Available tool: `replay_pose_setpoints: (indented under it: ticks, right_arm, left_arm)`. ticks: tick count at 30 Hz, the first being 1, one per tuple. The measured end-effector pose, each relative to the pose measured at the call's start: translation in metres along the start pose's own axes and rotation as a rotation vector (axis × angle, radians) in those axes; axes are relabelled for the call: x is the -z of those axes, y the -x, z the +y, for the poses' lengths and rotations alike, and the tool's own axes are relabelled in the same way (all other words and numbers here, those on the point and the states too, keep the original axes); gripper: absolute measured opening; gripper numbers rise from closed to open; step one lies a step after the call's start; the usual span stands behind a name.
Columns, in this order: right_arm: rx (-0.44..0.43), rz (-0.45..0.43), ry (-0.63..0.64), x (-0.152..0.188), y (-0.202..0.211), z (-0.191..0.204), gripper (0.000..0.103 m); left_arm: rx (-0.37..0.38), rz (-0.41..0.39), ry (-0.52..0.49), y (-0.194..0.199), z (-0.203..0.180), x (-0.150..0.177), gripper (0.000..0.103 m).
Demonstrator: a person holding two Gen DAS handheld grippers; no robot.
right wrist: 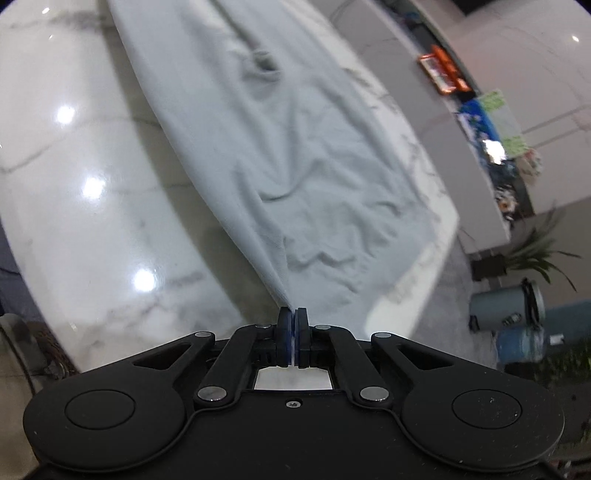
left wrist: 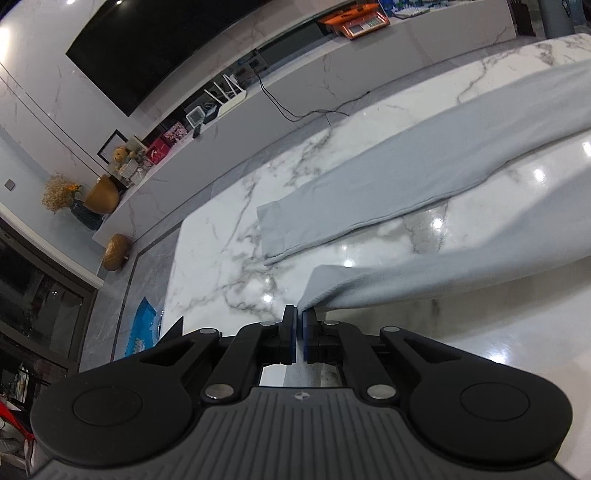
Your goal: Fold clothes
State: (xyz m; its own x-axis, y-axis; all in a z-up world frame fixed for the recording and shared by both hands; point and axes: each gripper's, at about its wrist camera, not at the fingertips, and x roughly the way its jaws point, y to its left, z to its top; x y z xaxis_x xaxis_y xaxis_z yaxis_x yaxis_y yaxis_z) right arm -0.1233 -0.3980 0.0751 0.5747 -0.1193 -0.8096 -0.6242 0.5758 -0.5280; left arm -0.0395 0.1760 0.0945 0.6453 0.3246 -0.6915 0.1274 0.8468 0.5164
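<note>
The left gripper (left wrist: 299, 314) has its jaws pinched together on a hem corner of the pale grey trousers (left wrist: 424, 173), the cloth rising off the marble table (left wrist: 221, 266) and running away toward 2 o'clock. The second leg lies flat on the stone beyond, its cuff end pointing toward 8 o'clock. To do this lift well, I judge both hands should rise evenly and keep the edge between them taut, so the leg carries over as 1 flat panel and meets the other leg seam to seam, not in a heap. The right gripper (right wrist: 292, 314) is likewise clamped on a gathered peak of the same trousers, fabric fanning away toward 12 o'clock. Only the left wrist view shows the 2 legs as separate strips and the orange scale (left wrist: 356, 22) on the counter at 1 o'clock. Only the right wrist view shows the crumpled upper part with its wrinkles, and the grey bin (right wrist: 508, 302) on the floor at 3 o'clock.
</note>
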Motion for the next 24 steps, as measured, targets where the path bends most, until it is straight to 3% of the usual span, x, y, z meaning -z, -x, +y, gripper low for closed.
replay_pose_setpoints:
  ticks: [5, 8, 17, 24]
  right_arm:
    - [0.078, -0.101, -0.092, 0.000, 0.048, -0.016, 0.000]
    - [0.112, -0.113, -0.127, -0.010, 0.048, -0.029, 0.000]
    - [0.180, -0.119, -0.160, -0.061, -0.009, -0.081, 0.000]
    - [0.147, -0.085, -0.243, -0.097, -0.086, -0.134, 0.000]
  left_arm:
    - [-0.011, -0.019, 0.016, 0.016, 0.006, 0.005, 0.002]
    - [-0.033, -0.031, 0.030, 0.012, 0.013, -0.006, 0.002]
    - [-0.101, -0.056, 0.011, -0.026, 0.024, -0.074, 0.002]
    - [-0.066, 0.023, -0.040, -0.102, 0.015, -0.133, 0.002]
